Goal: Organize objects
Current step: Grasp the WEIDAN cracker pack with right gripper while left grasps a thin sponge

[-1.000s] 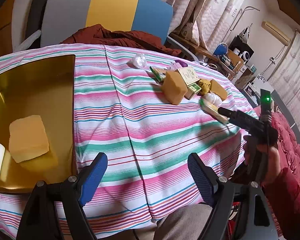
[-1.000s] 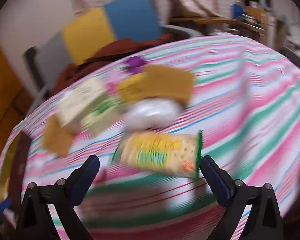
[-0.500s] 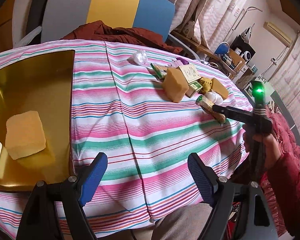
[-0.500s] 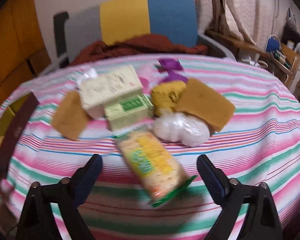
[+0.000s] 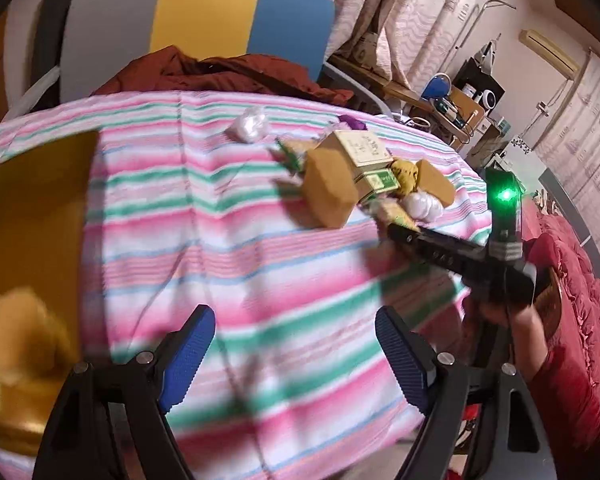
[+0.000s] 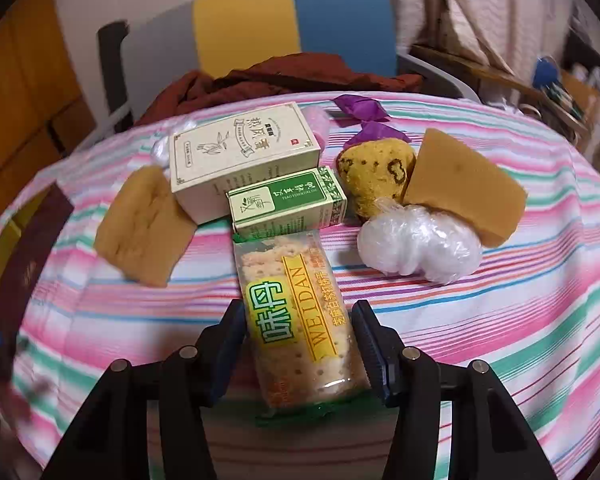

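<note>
As the right gripper [image 6: 300,340] closes, clear-wrapped cracker pack [image 6: 300,316], green-yellow label.

Cracker packet [image 6: 300,316] reads "WEIDAN" (green box [image 6: 286,204]: "TSAO ESSENTIAL OIL").

cracker packet [image 6: 300,312]: glossy clear plastic film with printed labels, lying between the right gripper's fingers
tablecloth [image 6: 480,332]: matt striped woven cloth, under the fingers
sponge blocks [image 6: 144,224]: matt, porous tan foam, beyond the fingertips
cream box [image 6: 244,152]: smooth printed cardboard
green box [image 6: 288,204]: smooth cardboard, faint sheen
white bundle [image 6: 416,244]: crinkled shiny plastic wrap
tray [image 5: 32,216]: glossy golden surface, left of the left gripper's fingers
finger pads [image 5: 188,356]: ribbed blue rubber-like facing
</note>
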A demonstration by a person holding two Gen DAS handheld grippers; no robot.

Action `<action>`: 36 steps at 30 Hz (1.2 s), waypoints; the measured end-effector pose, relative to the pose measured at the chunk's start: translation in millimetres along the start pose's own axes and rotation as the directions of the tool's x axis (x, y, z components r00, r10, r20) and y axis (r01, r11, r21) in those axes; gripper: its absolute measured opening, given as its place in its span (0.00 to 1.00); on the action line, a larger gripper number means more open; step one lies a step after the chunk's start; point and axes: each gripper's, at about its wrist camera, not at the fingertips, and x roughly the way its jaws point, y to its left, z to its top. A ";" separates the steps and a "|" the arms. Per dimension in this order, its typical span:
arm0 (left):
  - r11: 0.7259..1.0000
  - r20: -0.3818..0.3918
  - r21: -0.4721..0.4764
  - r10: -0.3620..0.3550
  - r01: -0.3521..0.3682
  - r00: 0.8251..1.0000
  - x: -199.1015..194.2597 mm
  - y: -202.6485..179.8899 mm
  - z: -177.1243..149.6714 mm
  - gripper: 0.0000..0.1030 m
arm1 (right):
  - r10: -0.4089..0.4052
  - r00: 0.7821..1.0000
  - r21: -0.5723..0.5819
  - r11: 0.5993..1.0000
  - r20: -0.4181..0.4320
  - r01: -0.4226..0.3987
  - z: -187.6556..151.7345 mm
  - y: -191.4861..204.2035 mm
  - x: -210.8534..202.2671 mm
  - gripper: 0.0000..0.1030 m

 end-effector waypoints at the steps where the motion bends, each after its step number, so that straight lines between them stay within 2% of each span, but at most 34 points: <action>1: 1.000 0.001 0.003 0.000 0.000 1.000 3.9 -2.9 5.0 0.81 | 0.002 1.000 0.030 1.000 0.010 -0.002 0.2 -0.6 1.3 0.53; 4: 1.000 0.006 0.012 0.001 -0.001 1.000 19.6 -11.5 23.4 0.81 | -0.009 0.999 0.076 0.997 0.049 0.006 -0.8 -0.7 2.9 0.53; 9: 1.000 -0.023 0.019 0.016 -0.015 1.000 54.8 -23.4 50.5 0.81 | -0.076 0.993 0.025 0.997 0.092 0.074 -9.2 13.6 4.5 0.53; 16: 0.999 -0.067 -0.050 0.009 -0.012 0.998 96.8 -27.7 77.0 0.81 | -0.045 0.992 0.055 0.998 0.121 0.039 -8.3 12.1 5.9 0.53; 22: 0.998 -0.011 -0.034 0.045 -0.046 0.999 110.3 -23.7 82.7 0.80 | -0.042 0.990 0.060 0.998 0.131 0.035 -11.6 7.7 5.1 0.53; 23: 0.998 -0.009 -0.037 0.049 -0.050 0.999 113.1 -20.8 82.4 0.78 | -0.043 0.990 0.059 0.998 0.131 0.035 -11.2 7.4 5.7 0.53; 26: 0.999 -0.012 -0.029 0.035 -0.036 0.999 116.8 -13.4 77.0 0.63 | -0.046 0.990 0.058 0.998 0.134 0.039 -13.1 7.0 4.6 0.53; 28: 1.000 0.019 -0.006 0.007 -0.007 1.000 112.5 -12.8 72.4 0.54 | -0.051 0.990 0.054 0.998 0.134 0.044 -13.3 7.6 4.8 0.53; 32: 0.998 0.064 0.066 -0.001 -0.003 0.998 101.0 -19.5 58.7 0.40 | -0.055 0.989 0.052 0.997 0.135 0.049 -14.3 7.8 4.8 0.53; 36: 0.997 0.108 0.080 -0.013 0.004 0.994 90.5 -17.5 45.3 0.36 | -0.065 0.988 0.048 0.997 0.141 0.059 -15.5 8.5 3.6 0.52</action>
